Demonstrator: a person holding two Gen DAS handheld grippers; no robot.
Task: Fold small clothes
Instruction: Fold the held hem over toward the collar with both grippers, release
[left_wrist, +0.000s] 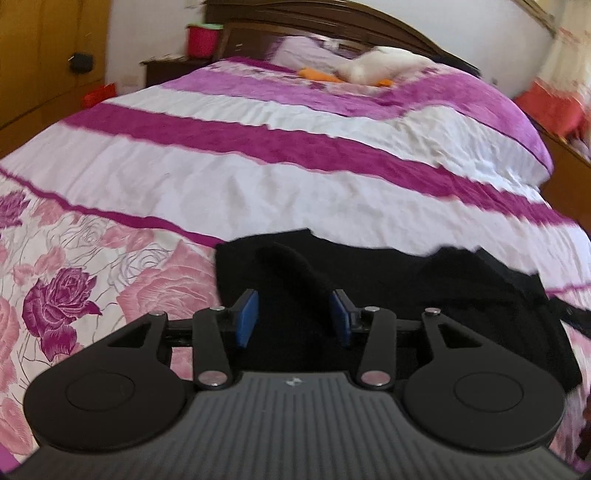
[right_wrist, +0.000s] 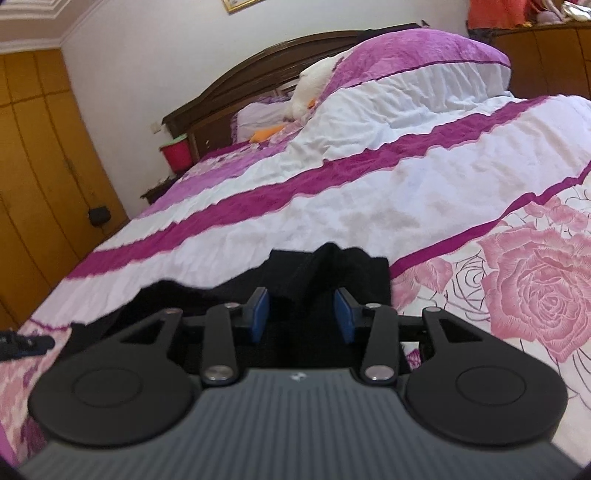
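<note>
A black garment lies crumpled on the near end of a bed, on the rose-printed part of its pink-and-white bedspread. The left gripper stands with blue pads apart around a raised fold of the garment; the right gripper does likewise at the garment's other edge. A white plush toy rests near the headboard.

Black garment fills bed just ahead of both grippers, raised fold between left gripper pads. Beyond garment, wide bare bedspread: open passage. Far end blocked: plush toy, pillow, headboard. Left side: wardrobe, nightstand with red bucket.
</note>
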